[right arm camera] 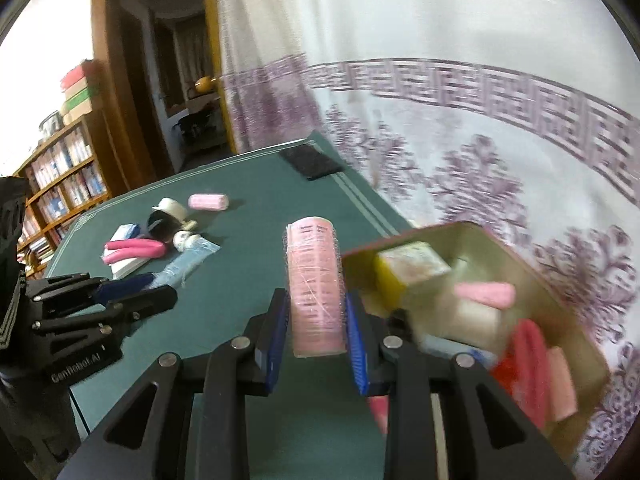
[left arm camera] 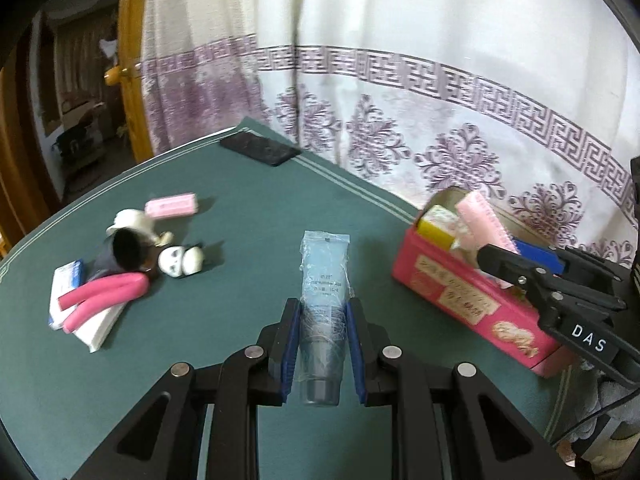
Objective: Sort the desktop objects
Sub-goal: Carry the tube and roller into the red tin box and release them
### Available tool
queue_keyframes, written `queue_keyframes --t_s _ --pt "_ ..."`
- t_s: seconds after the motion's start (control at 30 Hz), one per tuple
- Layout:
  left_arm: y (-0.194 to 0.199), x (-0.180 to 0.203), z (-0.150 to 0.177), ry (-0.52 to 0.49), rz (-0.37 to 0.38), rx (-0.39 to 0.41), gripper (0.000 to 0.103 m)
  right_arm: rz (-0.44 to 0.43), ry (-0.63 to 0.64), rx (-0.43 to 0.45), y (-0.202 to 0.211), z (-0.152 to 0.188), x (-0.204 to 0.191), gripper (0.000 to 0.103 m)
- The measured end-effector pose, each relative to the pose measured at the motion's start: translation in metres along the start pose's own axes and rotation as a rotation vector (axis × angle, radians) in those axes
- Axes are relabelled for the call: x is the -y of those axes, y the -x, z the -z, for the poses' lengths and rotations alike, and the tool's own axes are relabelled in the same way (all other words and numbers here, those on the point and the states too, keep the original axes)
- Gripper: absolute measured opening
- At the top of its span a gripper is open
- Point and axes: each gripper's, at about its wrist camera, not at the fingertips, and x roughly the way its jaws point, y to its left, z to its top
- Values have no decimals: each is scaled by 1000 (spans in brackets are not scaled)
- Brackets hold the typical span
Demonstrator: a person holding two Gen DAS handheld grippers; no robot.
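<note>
In the left wrist view my left gripper (left arm camera: 323,305) is shut on a translucent blue tube (left arm camera: 325,264), held a little above the green table (left arm camera: 240,280). My right gripper (right arm camera: 316,301) is shut on a pink printed pack (right arm camera: 314,264), just left of the open pink box (right arm camera: 472,236). That box (left arm camera: 460,296) holds a yellow carton (left arm camera: 436,226) and several pink and white items. From the left wrist view, the right gripper (left arm camera: 508,249) hangs over the box. The right wrist view shows the left gripper (right arm camera: 160,285) with the tube (right arm camera: 192,256).
On the table's left side lie a small pink pack (left arm camera: 172,204), a white figurine (left arm camera: 132,220), a dark cup (left arm camera: 124,254), a panda toy (left arm camera: 180,261), a pink foam loop (left arm camera: 104,292) and a white tissue packet (left arm camera: 90,322). A black phone (left arm camera: 260,150) lies at the far edge by the curtain (left arm camera: 400,80).
</note>
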Motion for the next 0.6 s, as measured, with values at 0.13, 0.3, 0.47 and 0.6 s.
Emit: queue_keyframes --t_s 0.13,0.3,0.47,0.6 --pt "-6 25 -6 -38 43 -4 24 47 -35 4 15 8 31 31" --pt "-14 56 -12 -78 112 -19 24 106 -86 -13 23 19 67 31" --pt "-24 90 -18 -127 184 -36 24 139 -129 -24 28 30 91 31" --pt "-34 114 -22 -158 236 -52 24 150 -147 -34 28 36 101 31"
